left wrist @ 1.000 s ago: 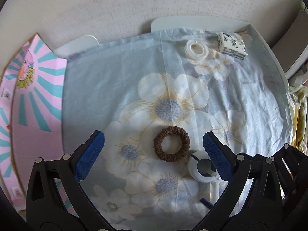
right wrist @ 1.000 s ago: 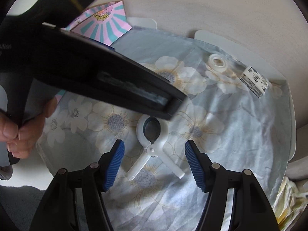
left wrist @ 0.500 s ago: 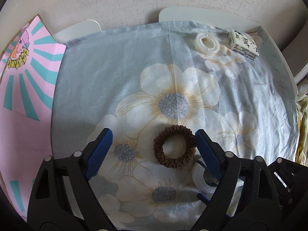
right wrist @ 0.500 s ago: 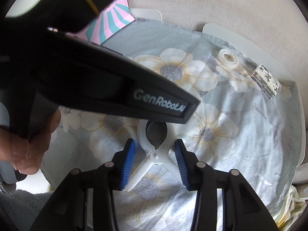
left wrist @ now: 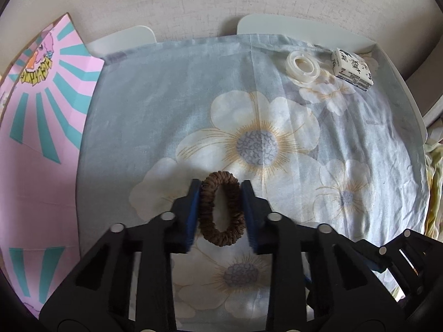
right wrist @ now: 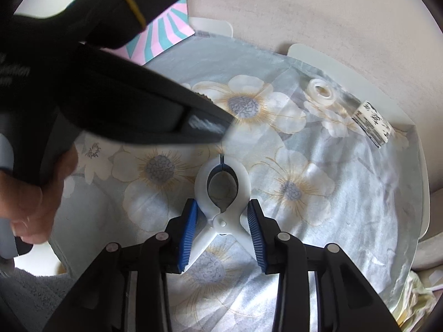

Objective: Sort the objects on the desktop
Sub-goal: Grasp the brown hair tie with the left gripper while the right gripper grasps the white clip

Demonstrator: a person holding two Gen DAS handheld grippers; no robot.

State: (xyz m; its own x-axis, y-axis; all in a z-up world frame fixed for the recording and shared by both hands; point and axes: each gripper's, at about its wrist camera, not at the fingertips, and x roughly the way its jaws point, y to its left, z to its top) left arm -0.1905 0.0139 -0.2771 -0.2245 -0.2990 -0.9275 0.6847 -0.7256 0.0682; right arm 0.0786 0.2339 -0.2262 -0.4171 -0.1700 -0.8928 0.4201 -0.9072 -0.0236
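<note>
A brown hair tie lies on the floral cloth. My left gripper is closing on it, and the blue pads press its sides and squeeze it into an oval. A white spring clip lies on the same cloth, just to the right. My right gripper is closing around it, with its blue pads against the clip's body near the pivot. In the right wrist view the left tool's black body crosses the upper left and hides most of the hair tie.
A white tape ring and a small printed box lie at the cloth's far right corner. A pink and teal sheet lies at the left. A hand grips the left tool. Pale yellow fabric sits past the right edge.
My left gripper's jaws have closed from wide apart onto the hair tie, squashing it narrow. The right jaws have narrowed until they meet the white clip. Neither hand has shifted much.
</note>
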